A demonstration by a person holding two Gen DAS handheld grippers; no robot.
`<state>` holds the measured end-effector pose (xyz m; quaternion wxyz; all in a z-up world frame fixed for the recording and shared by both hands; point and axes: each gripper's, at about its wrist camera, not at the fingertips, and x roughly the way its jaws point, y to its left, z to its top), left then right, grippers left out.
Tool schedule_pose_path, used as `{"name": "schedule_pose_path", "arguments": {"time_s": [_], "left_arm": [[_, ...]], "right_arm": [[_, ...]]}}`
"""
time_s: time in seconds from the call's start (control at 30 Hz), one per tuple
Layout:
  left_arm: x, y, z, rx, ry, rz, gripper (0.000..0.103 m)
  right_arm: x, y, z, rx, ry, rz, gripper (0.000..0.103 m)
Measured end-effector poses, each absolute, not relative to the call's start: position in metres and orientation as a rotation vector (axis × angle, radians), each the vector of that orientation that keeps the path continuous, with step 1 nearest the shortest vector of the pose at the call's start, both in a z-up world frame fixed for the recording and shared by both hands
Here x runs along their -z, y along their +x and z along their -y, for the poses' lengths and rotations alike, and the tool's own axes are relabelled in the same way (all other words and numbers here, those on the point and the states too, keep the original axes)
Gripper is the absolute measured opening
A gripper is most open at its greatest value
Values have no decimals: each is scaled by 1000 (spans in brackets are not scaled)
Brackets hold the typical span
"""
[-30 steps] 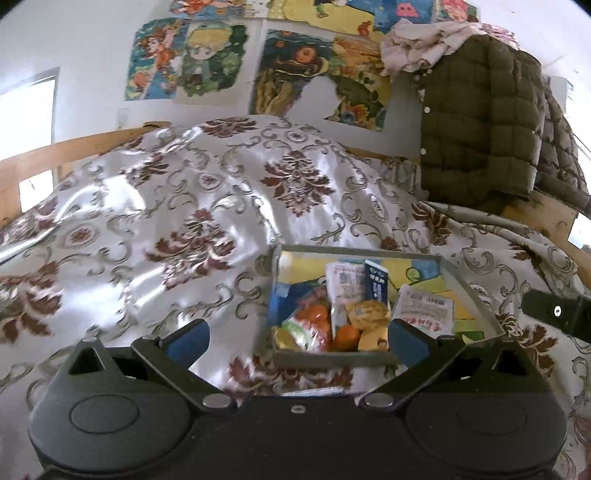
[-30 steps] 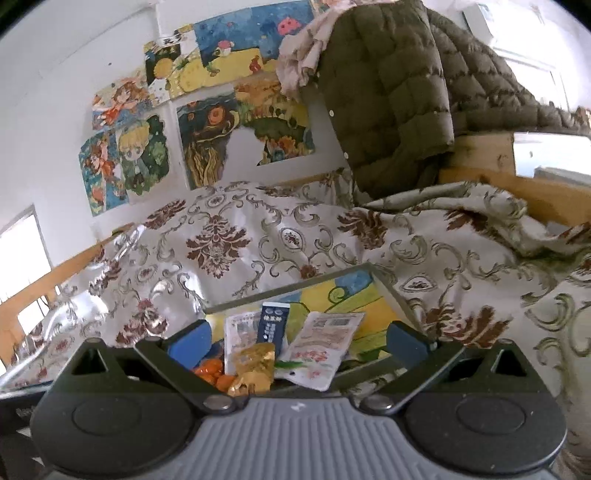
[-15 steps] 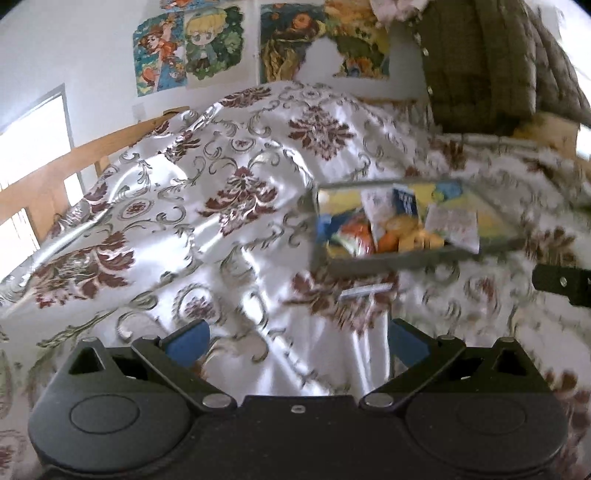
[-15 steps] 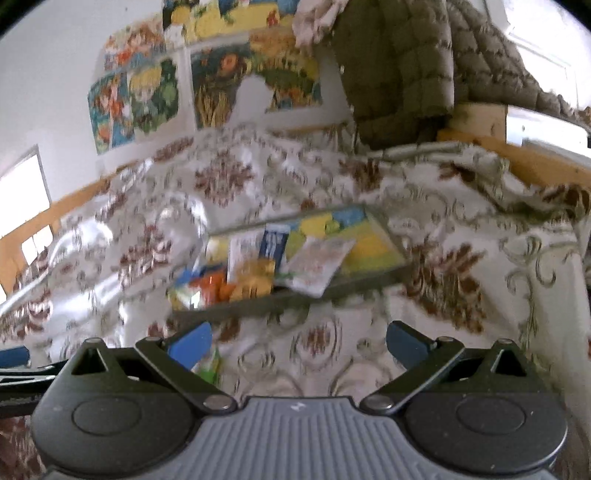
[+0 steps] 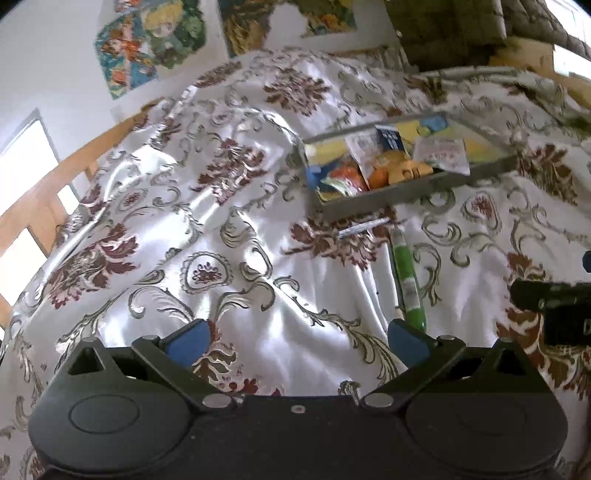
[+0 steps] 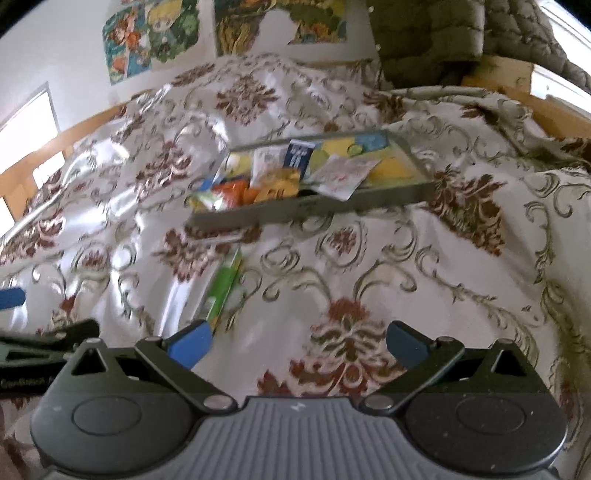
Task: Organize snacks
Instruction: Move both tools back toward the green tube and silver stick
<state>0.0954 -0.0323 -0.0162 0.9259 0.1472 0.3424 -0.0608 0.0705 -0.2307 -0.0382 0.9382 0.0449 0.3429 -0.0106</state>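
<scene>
A grey tray [image 5: 417, 184] [image 6: 306, 208] lies on the patterned bedspread and holds several snack packets, orange, yellow, white and blue. In front of it lie a long green snack stick [image 5: 408, 280] [image 6: 221, 291] and a thin silver-blue stick [image 5: 364, 228]. My left gripper [image 5: 297, 338] is open and empty, low over the bedspread, with the green stick just off its right finger. My right gripper [image 6: 299, 341] is open and empty too, with the green stick ending by its left finger.
The floral bedspread [image 5: 207, 229] covers the whole bed, with wooden rails [image 5: 33, 210] on the left and back right. A quilted olive jacket [image 6: 428, 33] hangs over the far right. Posters [image 6: 155, 33] hang on the wall behind.
Both grippers have pulled back from the tray toward the near side of the bed. The green stick and the thin stick have come into view in front of the tray.
</scene>
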Motion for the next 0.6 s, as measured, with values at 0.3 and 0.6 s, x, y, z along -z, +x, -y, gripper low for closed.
{"name": "schedule_pose_path", "arguments": {"time_s": [0.3, 0.6], "left_arm": [[14, 126, 30, 236, 374, -758, 102], [20, 161, 24, 231, 411, -748, 102]], "right_arm": [[48, 84, 218, 16, 19, -745, 103], [53, 95, 214, 5, 11, -737, 103]]}}
